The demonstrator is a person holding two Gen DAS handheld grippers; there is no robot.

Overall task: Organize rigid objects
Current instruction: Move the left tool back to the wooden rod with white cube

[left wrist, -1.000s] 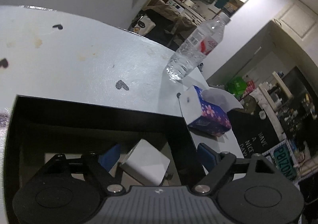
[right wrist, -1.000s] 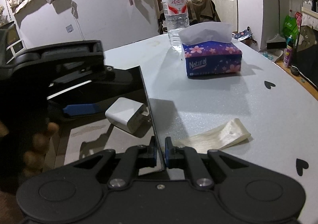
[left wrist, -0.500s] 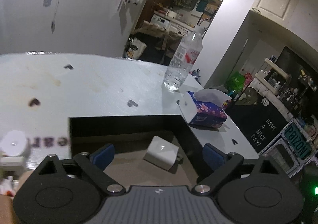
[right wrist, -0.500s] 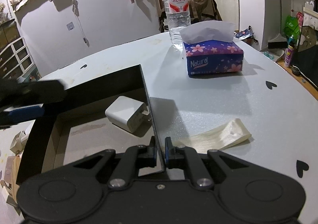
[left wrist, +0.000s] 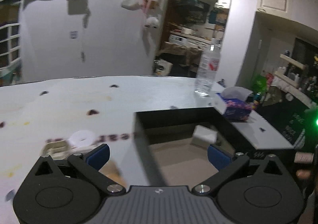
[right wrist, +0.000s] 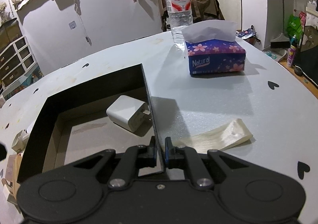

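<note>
One black box point(right wrist: 93, 86), one white charger point(right wrist: 128, 112) inside it, one water bottle point(right wrist: 178, 7), one tissue pack point(right wrist: 215, 57), one pale tape strip point(right wrist: 218, 137), all on the white table point(right wrist: 228, 100). Right gripper point(right wrist: 159, 147) is pinched on the box's right wall, near the corner closest to it, one finger inside the box and one outside. Charger lies flat on the box floor just ahead of the right gripper and a bit left, prongs toward the clamped wall, touching or nearly touching it, can't tell which. Tape strip is just right of the right gripper's fingers, outside the box. Tissue pack is well ahead and to the right, bottle right behind it. Left gripper point(left wrist: 158, 153) is spread wide, holding nothing, blue pads point(left wrist: 98, 154) straddling the box's left wall from above. From the left wrist view the charger point(left wrist: 204, 136) sits ahead and to the right, inside the box point(left wrist: 178, 118), just beyond the right pad. A small white item point(left wrist: 81, 139) lies outside the box just ahead of the left pad, blurred. Bottle point(left wrist: 207, 71) and tissue pack point(left wrist: 235, 106) are far ahead right.
</note>
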